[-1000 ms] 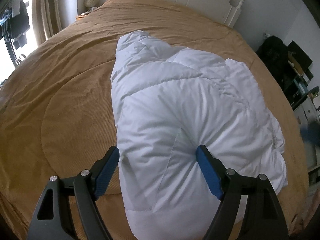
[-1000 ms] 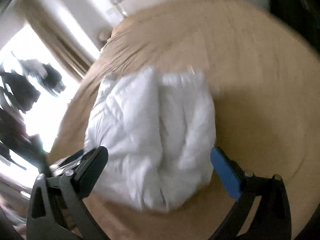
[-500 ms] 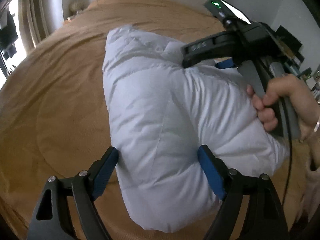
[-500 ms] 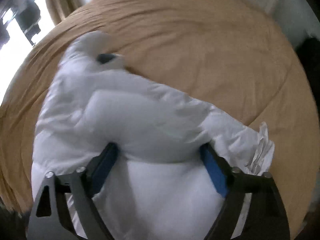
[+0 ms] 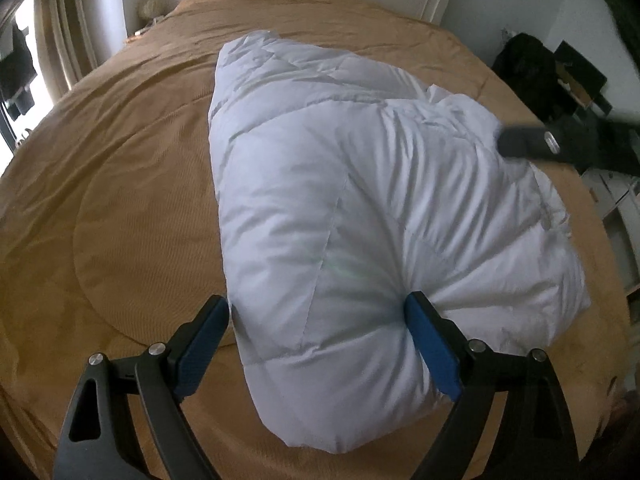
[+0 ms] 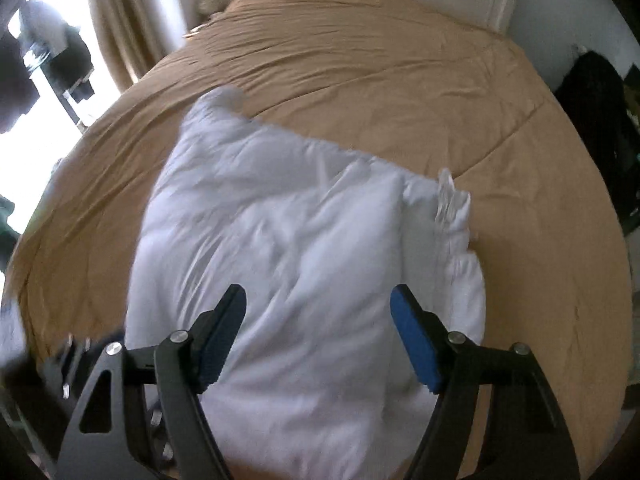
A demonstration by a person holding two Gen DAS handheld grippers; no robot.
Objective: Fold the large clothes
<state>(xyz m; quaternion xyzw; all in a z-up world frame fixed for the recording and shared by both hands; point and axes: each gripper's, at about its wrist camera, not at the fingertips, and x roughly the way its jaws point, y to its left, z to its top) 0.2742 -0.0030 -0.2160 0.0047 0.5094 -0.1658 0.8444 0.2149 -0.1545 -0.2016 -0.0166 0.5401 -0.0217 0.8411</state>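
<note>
Both tools are spread wide: the left tool (image 5: pixel 318 334) presses into the near end of a puffy white quilted down jacket (image 5: pixel 360 208). That jacket lies bundled on the tan corduroy-covered bed (image 5: pixel 132 184); the right tool (image 6: pixel 318 328), released, seemingly hovers over it.

Tan-covered bed (image 5: pixel 132 168); white puffy jacket (image 5: pixel 360 208) lying on it.

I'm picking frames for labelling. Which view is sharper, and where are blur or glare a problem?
Left wrist view: sharper, the white jacket shows crisp seams; only the other gripper at right is motion-smeared. Right wrist view: softer overall, the jacket blurred, and the window at left blown out. Both views bend the bed edges, fisheye style.
</note>
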